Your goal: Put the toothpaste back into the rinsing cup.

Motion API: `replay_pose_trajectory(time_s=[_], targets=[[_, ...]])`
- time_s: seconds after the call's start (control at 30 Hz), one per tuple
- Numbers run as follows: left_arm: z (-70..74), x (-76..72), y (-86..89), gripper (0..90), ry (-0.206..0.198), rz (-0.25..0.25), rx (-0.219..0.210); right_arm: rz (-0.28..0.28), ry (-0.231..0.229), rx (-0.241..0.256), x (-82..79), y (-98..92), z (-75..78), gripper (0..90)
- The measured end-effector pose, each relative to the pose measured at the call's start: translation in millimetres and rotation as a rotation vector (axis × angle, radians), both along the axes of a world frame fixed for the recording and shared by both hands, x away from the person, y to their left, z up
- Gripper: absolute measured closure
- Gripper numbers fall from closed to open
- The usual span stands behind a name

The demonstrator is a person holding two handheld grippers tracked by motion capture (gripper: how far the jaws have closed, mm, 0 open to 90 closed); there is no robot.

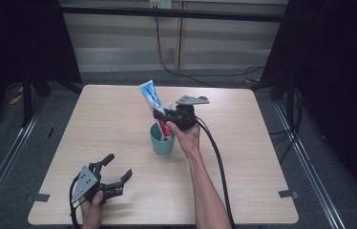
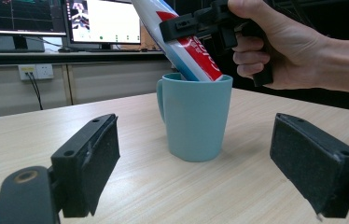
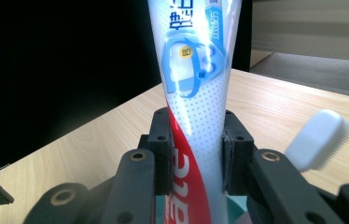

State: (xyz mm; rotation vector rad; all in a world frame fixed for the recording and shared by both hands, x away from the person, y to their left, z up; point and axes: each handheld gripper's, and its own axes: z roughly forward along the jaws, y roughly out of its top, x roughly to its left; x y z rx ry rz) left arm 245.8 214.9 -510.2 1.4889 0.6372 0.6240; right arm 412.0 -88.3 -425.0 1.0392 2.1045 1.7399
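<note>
Clamped on the white, blue and red plastic toothpaste tube (image 3: 195,116), our right gripper (image 1: 163,118) squeezes it from both sides, just above the red band of its label. We see the tube leaning, its lower end inside the teal ceramic mug (image 1: 162,140) and its flat crimped end pointing up and away toward the far-left of the light wooden table (image 1: 119,124). The mug stands upright near the table's middle, handle on the side that faces left in the left gripper view. Beside the tube, in the right gripper view, the bristled head of a white toothbrush (image 3: 318,140) shows; in the high view its head sticks out of the mug next to the tube. Our left gripper (image 1: 115,172) sits low over the near-left part of the table, well apart from the mug, its jaws spread wide with nothing between them and aimed at the mug.
</note>
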Motion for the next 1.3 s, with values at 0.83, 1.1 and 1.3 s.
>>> replay_pose_trajectory(time_s=[0.83, 1.1, 1.3], targets=[[0.0, -0.5, -0.5, 15.7, 0.006, 0.002, -0.007, -0.009, 0.017, -0.038, -13.2, -14.7, -15.4, 69.9], [0.0, -0.5, -0.5, 15.7, 0.006, 0.001, -0.007, -0.020, 0.024, -0.041, -18.7, -22.4, -20.8, 69.7], [0.0, -0.4, -0.5, 15.7, 0.007, 0.000, -0.007, -0.022, 0.024, -0.055, -23.7, -25.0, -23.8, 69.7]])
